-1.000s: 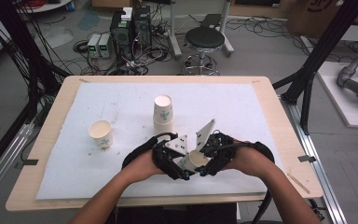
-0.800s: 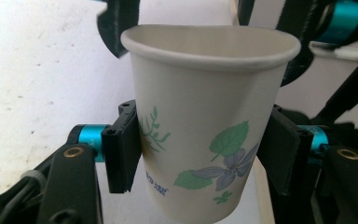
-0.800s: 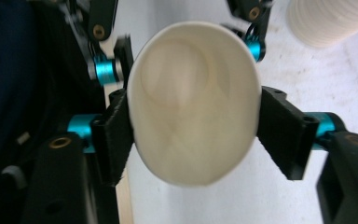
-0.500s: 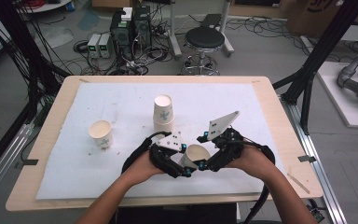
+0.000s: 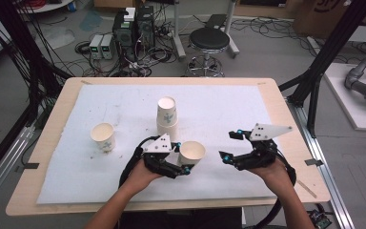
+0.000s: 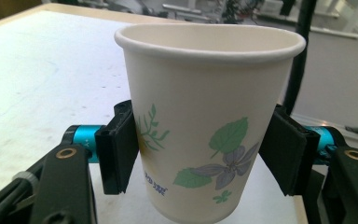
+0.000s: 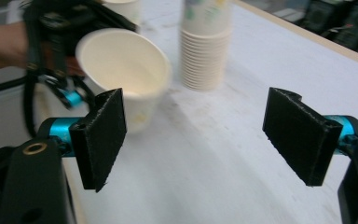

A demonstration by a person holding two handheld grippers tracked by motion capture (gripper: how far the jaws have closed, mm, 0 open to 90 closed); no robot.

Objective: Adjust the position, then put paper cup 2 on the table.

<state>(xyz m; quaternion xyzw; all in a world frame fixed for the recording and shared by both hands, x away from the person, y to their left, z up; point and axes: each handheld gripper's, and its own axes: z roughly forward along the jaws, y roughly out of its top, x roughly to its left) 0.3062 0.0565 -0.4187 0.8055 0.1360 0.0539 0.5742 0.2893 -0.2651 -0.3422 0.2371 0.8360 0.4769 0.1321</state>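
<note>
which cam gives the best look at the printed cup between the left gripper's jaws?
The left gripper view: the paper cup sits upright and close, its leaf-and-flower print sharp, between the left gripper pads. The high view shows its open rim from above. The right gripper view shows it blurred, mouth tilted toward the camera.

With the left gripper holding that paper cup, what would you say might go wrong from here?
1. The left gripper has its jaws on the thin walls of the paper cup; more squeeze could crush it, and a looser hold could drop it.
2. The cup stack stands close behind; a careless swing might topple it.
3. The right gripper is open nearby and could bump the held cup.
</note>
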